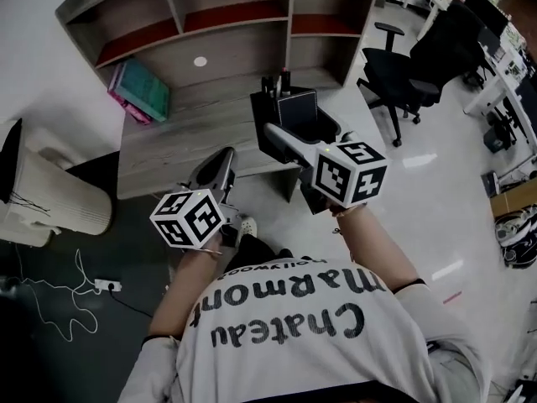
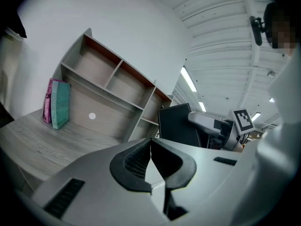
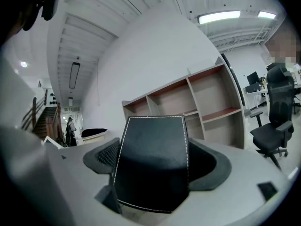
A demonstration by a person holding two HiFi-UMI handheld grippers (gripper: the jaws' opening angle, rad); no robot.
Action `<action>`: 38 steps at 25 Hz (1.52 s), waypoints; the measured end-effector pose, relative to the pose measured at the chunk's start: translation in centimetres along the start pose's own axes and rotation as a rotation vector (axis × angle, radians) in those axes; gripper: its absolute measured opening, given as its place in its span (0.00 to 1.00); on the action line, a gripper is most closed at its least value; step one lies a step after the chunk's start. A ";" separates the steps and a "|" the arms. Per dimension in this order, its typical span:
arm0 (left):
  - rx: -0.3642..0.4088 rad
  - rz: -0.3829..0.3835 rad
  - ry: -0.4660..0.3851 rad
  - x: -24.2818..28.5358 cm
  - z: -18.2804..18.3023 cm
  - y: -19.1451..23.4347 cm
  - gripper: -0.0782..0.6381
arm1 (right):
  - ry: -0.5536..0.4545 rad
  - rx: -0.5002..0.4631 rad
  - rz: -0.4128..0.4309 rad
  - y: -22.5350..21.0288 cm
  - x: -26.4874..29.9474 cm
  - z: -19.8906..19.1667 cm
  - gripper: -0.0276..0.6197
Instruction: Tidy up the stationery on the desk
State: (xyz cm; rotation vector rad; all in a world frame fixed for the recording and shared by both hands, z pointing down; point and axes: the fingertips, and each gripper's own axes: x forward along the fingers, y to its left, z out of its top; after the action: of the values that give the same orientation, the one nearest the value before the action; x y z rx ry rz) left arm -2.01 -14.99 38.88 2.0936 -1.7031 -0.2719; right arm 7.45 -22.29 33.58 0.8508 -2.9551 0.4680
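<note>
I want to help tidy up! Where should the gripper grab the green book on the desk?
Probably its top edge, from above. The teal book stands upright with that thin edge free, while a pink book leans against one side. The left gripper is shut and empty, so open its fingers first.

The head view is dim and flat, with pale glare patches on the floor (image 1: 417, 159) at right. Both gripper views bend strongly toward black corners. The ceiling strip lights (image 3: 225, 17) glow bright, and the shelf unit (image 2: 113, 88) curves.
</note>
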 end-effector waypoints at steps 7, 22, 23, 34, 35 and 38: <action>-0.011 0.069 -0.040 -2.0 1.0 0.7 0.13 | 0.005 0.023 0.089 1.8 1.1 -0.2 0.71; -0.047 0.149 -0.078 -5.8 8.0 16.0 0.13 | 0.049 -0.007 0.146 10.1 16.2 -1.3 0.71; -0.044 0.146 -0.082 -5.8 8.8 16.9 0.13 | 0.049 -0.008 0.145 10.6 17.3 -1.2 0.71; 0.008 0.158 -0.137 -8.8 16.6 27.5 0.13 | -0.034 0.004 0.137 15.5 27.5 1.5 0.71; 0.010 0.163 -0.143 -9.2 17.1 28.4 0.13 | -0.042 0.001 0.136 16.0 28.2 1.7 0.71; 0.008 0.167 -0.150 -10.1 18.1 30.7 0.13 | -0.063 -0.008 0.132 17.2 29.8 2.3 0.71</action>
State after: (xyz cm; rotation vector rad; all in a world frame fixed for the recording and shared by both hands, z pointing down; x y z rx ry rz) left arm -38.77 -13.70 35.18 1.9643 -1.9564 -0.3795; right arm -26.77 -24.50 29.94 0.6846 -3.0823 0.4418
